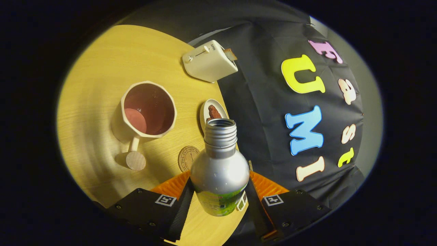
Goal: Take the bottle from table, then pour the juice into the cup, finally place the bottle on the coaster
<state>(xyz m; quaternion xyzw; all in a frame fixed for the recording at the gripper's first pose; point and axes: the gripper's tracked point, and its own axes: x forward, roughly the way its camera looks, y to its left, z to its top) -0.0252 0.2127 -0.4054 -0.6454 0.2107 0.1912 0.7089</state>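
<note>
Bottle (220, 171): we see its lower body pass between the fingers of the gripper (218, 196), and the fingers cover its sides there, so the contact points stay hidden from us. Label partly covered; print too small to read.

Coaster (188, 158): the bottle's shoulder hides its right part; the lettering round its rim is too small to make out.

Small dish (206, 111): the bottle's open neck covers its near edge. The brown item (214, 111) in it is too small to identify.

Toaster (209, 61): the markings by its lever are unreadable.

Cup (147, 111): its near wall hides part of the inside bottom; we cannot tell the level of any liquid.

Table (102, 68): the near edge is covered by the fingers.
</note>
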